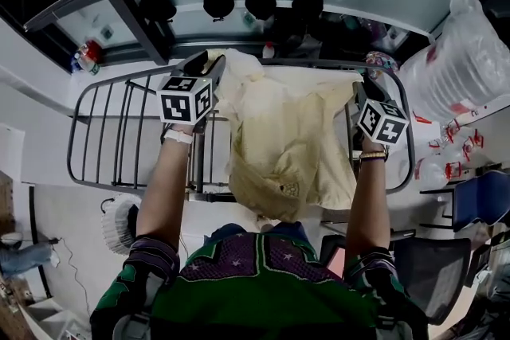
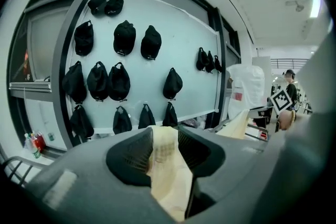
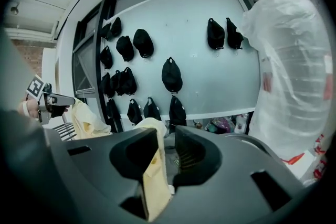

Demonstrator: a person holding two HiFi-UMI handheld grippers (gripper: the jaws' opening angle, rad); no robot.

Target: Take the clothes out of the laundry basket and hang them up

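A: Garment position to be noted.

B: The pale yellow, soft fabric shirt [image 1: 287,139] is found draped over the far rail of the grey metal bar drying rack [image 1: 103,127]. Most of it hangs on the person's side, and one upper corner lies at each gripper.

A: Jaws?

B: Left gripper [image 2: 164,139]: jaws parted, with a fold of cloth lying slack between the pads, not pinched. Right gripper [image 3: 165,152]: parted too. The cloth leans on one pad and a gap is seen at the other.

A: Handling?

B: The shirt is judged light, limp and not fragile, and likely to slip off a smooth rail if weighted unevenly. Hold is best taken at both shoulders together.
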